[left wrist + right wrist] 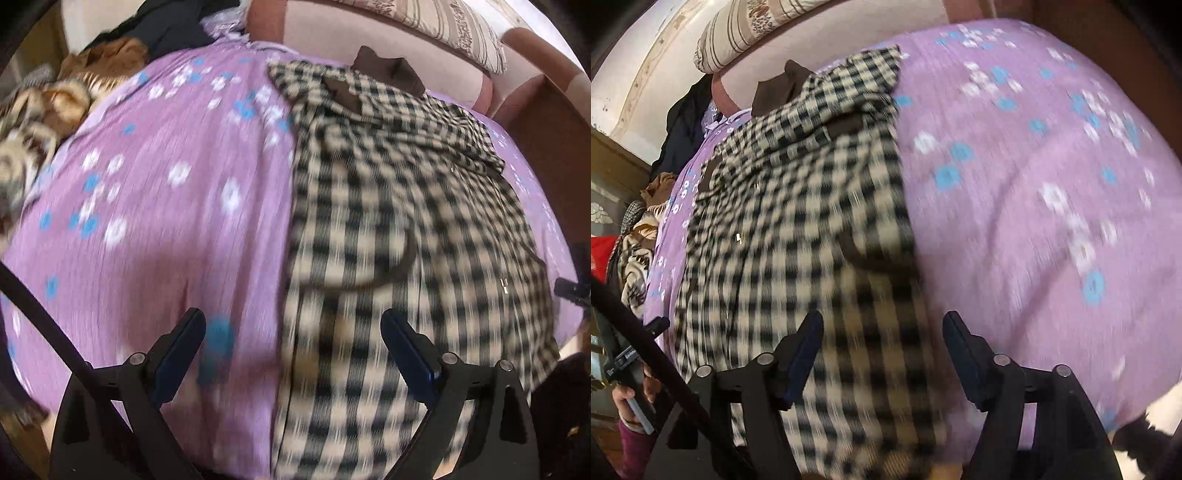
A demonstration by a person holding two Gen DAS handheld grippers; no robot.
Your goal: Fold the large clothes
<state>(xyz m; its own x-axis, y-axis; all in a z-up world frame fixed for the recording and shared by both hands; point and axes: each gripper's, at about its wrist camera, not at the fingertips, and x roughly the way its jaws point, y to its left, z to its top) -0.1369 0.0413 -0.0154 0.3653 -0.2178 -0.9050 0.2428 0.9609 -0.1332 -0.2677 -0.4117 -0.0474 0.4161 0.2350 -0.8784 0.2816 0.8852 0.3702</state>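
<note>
A large black-and-cream checked garment point(406, 206) with a brown collar point(391, 74) lies spread on a purple flowered bedsheet point(166, 221). My left gripper point(291, 321) hovers open over the garment's left edge, with nothing pressed between its pads. In the right wrist view the same garment point(783, 206) fills the left and middle, its collar point(783, 85) at the far end, and the sheet point(1034, 184) lies to the right. My right gripper point(882, 321) hangs open above the garment's right edge, holding nothing. Both views are blurred.
A striped pillow point(443, 26) rests on the padded pink headboard point(351, 40). A heap of brown and patterned clothes point(55, 103) and a dark garment point(166, 26) lie at the bed's far left. A hand point(628, 398) grips the other tool at lower left.
</note>
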